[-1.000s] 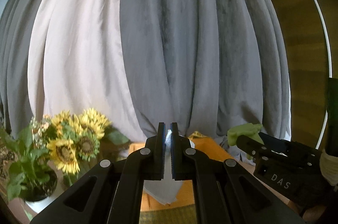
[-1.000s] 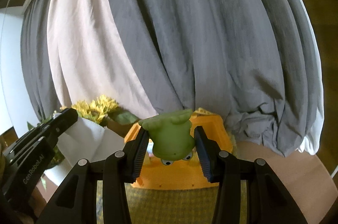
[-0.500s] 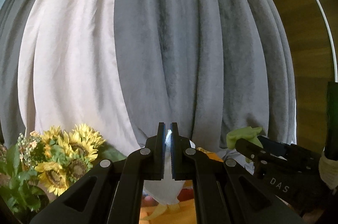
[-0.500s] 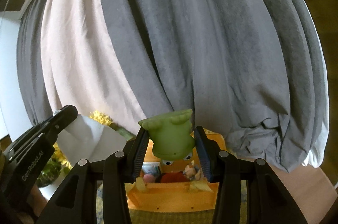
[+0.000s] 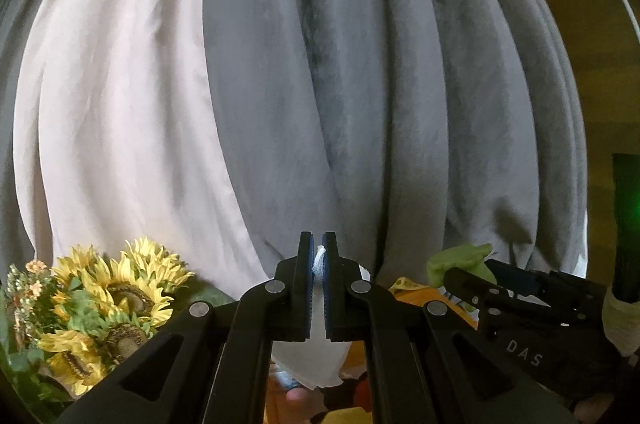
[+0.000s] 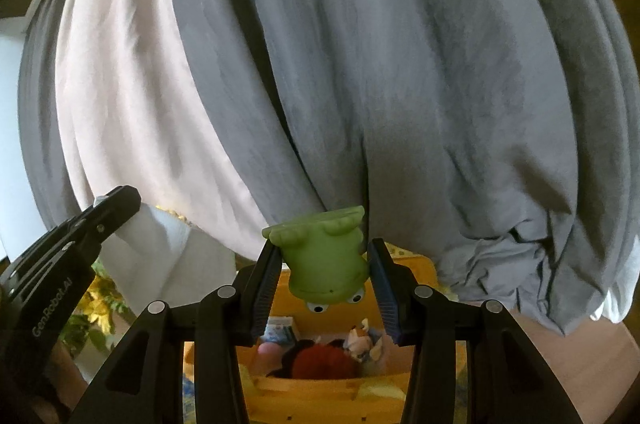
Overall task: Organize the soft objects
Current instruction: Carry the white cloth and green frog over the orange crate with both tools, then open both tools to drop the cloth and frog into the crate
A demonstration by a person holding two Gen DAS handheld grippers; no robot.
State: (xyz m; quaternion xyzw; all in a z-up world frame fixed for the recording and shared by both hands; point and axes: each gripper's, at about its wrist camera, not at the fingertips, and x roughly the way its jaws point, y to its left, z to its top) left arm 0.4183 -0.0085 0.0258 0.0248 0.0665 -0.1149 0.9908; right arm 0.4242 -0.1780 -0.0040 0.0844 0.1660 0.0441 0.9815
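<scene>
Matt cloth curtains (image 6: 360, 64); smooth rubbery green frog (image 6: 324, 260).

"DAS" marks the right hand-held gripper (image 5: 460, 274); "GenRobot.AI" the left hand-held gripper (image 6: 120, 202).

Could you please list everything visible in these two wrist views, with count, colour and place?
Soft green frog toy: one, green, upside down between the right gripper's pads.
White cloth: one, white, hanging from the left gripper.
Orange storage box: one, orange, below the frog, holding several toys.
Sunflower bouquet: one, yellow, lower left.
Curtains: grey and white, behind.
Left gripper: black, shut on cloth.
Right gripper: black, gripping frog.
</scene>
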